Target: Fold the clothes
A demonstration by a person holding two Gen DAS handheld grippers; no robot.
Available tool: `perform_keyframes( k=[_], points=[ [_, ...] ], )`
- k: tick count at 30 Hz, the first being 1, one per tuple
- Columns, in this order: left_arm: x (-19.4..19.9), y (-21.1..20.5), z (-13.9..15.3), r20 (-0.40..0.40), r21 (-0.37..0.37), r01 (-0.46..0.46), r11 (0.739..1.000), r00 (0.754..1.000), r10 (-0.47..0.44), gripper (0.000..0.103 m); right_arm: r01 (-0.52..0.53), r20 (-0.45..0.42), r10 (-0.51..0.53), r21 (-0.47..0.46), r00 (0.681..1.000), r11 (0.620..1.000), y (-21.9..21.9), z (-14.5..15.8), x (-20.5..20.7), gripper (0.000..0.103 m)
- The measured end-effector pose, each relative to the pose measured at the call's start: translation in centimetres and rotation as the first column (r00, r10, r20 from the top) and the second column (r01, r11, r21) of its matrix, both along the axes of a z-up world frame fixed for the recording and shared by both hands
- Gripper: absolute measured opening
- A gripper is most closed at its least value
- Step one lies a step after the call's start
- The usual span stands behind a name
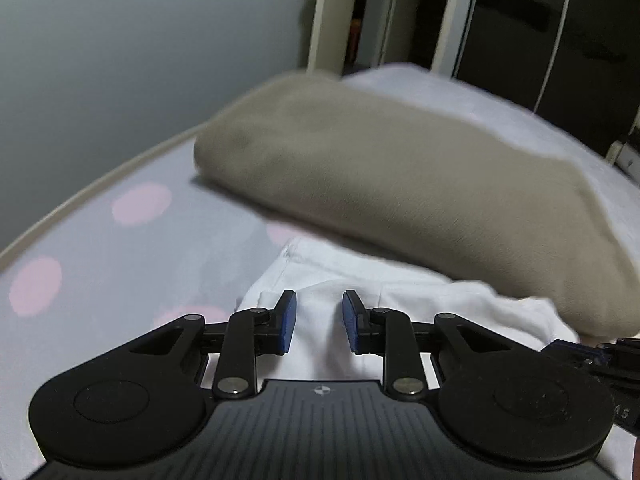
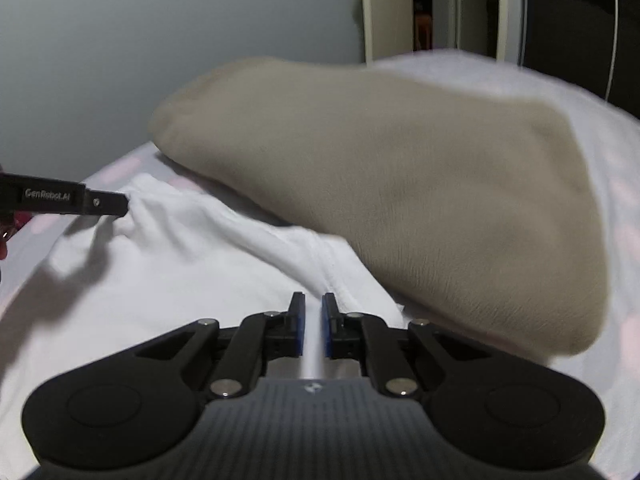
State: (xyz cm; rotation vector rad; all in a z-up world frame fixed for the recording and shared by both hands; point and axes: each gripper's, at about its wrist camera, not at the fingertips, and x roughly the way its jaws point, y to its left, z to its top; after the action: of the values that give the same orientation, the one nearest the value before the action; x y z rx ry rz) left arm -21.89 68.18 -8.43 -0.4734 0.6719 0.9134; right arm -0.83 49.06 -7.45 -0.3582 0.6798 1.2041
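Left wrist view: pale bedsheet (image 1: pixel 120 272) with pink dots spread across the bed, meeting a grey wall (image 1: pixel 140 60) at the far side. Tan folded blanket (image 1: pixel 400 184) lying bulky across the middle, with a white pillow (image 1: pixel 460 100) behind it. White garment (image 1: pixel 320 280) spread on the sheet just in front of the blanket, far edge touching or tucked under the blanket's near edge, exact overlap unclear through blur. Left gripper (image 1: pixel 319 320) poised over the garment with blue pads apart and white cloth visible in the gap, released, nothing pinched. Right wrist view: same tan blanket (image 2: pixel 400 184) and white garment (image 2: pixel 180 264), wrinkled and bunched near the tip of the left gripper (image 2: pixel 116 204), seen side-on at the left edge; contact with cloth there impossible to confirm. Right gripper (image 2: pixel 313 324) low over the garment, pads drawn close with a narrow strip of white fabric between them; actual clamping on that fabric impossible to tell.
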Motion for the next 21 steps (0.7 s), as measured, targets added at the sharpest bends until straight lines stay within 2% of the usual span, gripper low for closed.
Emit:
perform_keyframes(
  k=[4,9,12,14,17,21],
  points=[
    [1.0,0.1,-1.6,-0.071,0.029,0.012,1.0,0.997,-0.01,0.023,0.002,-0.011,-0.002,-0.001,1.0,1.0,0.8,-1.1,0.5,0.007],
    [0.6,0.9,-1.6,-0.031,-0.024,-0.035,0.999,0.999,0.034,0.023,0.06,-0.149,-0.061,-0.012,0.987,0.998,1.6,-1.2,2.4,0.006],
    [0.2,-0.2,-0.6,-0.049,0.009,-0.014,1.0,0.999,0.015,0.023,0.048,-0.074,-0.049,-0.024,0.996,0.999,0.9,0.0,1.0,0.007],
    [-0.3,-0.9,0.4,-0.058,0.027,-0.002,1.0,0.998,0.004,0.023,0.043,-0.006,-0.043,-0.013,0.999,0.999,-0.2,1.0,-0.4,0.012],
    [-2.2,-1.9,2.4,-0.044,0.017,0.003,1.0,0.999,-0.002,0.023,-0.033,0.013,0.032,0.058,0.999,0.998,-2.9,2.7,-3.0,0.015],
    [-5.0,-3.8,4.9,-0.046,0.026,0.022,0.999,0.999,-0.021,0.023,-0.116,0.026,0.114,0.073,0.993,0.991,-6.5,3.5,-7.3,0.015]
  ],
)
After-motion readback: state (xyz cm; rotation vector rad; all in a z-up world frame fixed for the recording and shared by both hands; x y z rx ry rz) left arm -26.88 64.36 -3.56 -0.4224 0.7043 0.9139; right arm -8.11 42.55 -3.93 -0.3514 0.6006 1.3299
